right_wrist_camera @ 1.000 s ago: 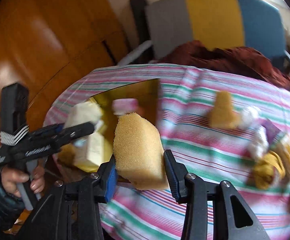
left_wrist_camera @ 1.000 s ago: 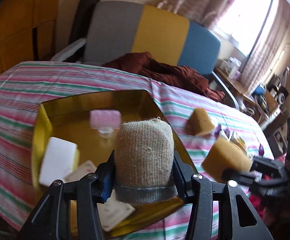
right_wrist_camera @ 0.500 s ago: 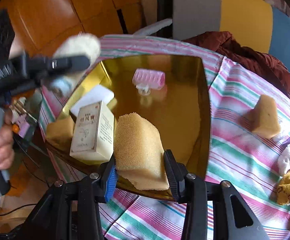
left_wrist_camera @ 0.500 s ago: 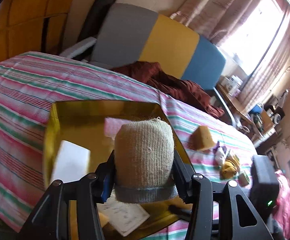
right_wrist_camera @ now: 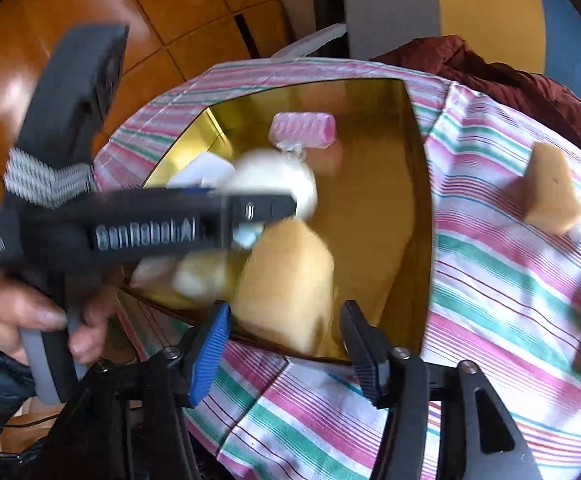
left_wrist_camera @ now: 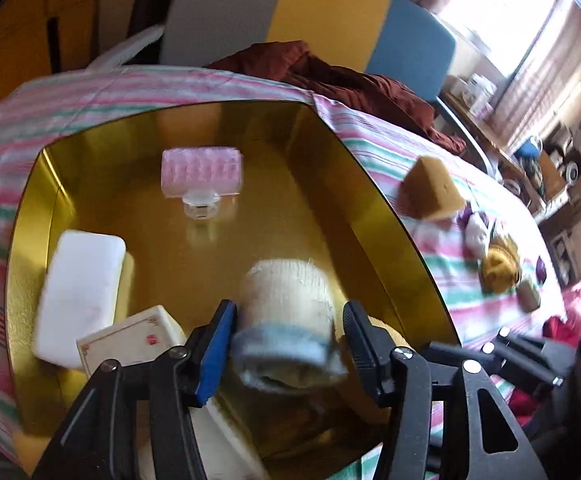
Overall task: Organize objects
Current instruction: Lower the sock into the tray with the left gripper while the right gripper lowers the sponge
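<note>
A gold tray (left_wrist_camera: 390, 216) lies on the striped tablecloth. My left gripper (left_wrist_camera: 288, 308) hangs low over it, its jaws opening. A beige knitted roll (left_wrist_camera: 286, 312) sits blurred between them, with a gap to each pad. In the right wrist view my right gripper (right_wrist_camera: 285, 308) hovers over the near rim of the tray (right_wrist_camera: 422, 200), jaws also opening. A yellow sponge (right_wrist_camera: 286, 284) is loose between its pads, touching neither. The left gripper (right_wrist_camera: 290, 204) reaches in from the left with the roll (right_wrist_camera: 274, 176) at its tip, held by a hand (right_wrist_camera: 30, 320).
The tray also holds a pink ribbed piece (left_wrist_camera: 202, 172), a white block (left_wrist_camera: 78, 292) and a small printed box (left_wrist_camera: 130, 340). A second yellow sponge (right_wrist_camera: 550, 188) and a yellow knitted item (left_wrist_camera: 498, 264) lie on the cloth to the right. A chair with dark red cloth (left_wrist_camera: 330, 76) stands behind.
Both grippers came down closer to the tray. Their jaws spread off the roll and the sponge, which now sit loose and blurred between the pads.
</note>
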Motion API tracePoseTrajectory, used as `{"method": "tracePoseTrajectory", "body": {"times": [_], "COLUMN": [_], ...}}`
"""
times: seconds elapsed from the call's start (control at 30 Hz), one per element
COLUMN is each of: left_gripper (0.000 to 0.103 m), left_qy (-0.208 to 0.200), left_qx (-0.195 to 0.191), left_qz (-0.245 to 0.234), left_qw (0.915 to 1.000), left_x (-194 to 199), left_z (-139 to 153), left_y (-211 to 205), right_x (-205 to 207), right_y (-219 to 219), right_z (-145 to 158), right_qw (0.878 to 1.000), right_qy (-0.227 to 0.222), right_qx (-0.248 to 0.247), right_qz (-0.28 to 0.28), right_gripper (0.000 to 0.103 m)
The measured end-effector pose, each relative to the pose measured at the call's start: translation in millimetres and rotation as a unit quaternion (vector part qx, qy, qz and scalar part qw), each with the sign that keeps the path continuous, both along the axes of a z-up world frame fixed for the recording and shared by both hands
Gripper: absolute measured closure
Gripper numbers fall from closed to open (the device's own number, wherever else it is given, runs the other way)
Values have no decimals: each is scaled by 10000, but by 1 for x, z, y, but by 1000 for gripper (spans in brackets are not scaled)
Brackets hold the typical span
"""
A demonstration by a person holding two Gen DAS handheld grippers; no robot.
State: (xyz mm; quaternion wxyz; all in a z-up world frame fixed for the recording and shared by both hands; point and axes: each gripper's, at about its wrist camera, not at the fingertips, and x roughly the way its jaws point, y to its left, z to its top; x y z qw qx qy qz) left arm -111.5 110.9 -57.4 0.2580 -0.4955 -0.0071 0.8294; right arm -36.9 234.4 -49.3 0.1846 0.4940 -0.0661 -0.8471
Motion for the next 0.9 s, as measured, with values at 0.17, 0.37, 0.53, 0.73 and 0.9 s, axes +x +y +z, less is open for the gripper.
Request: {"method": "tracePoseTrajectory", "body": {"times": [0.17, 0.37, 0.53, 0.73, 0.9], "left_gripper": [36, 24, 13, 9, 9], "left_qy": [-38, 321, 954, 1533, 1708], "left_qx": [107, 393, 230, -112, -301], "left_qz": [83, 472, 829, 924, 810], "left_qw": [9999, 9976, 9917, 9838, 9815], "left_x": [-1, 10, 33, 59, 76], "left_z": [5, 33, 54, 64, 63], "left_y": [-9, -37, -47, -45, -36], "right_x": [13, 17, 20, 26, 29], "right_y": [10, 18, 20, 20, 24], "right_z": [7, 19, 23, 28, 31], "right_qw": [9997, 9987, 9973, 9951, 9931], "right_qy": [85, 199, 282, 386, 438], "right_qx": [-64, -1, 147, 382, 445], "right_qz": [-236, -469, -666, -824, -994], "right_gripper": [42, 33, 25, 25, 25]}}
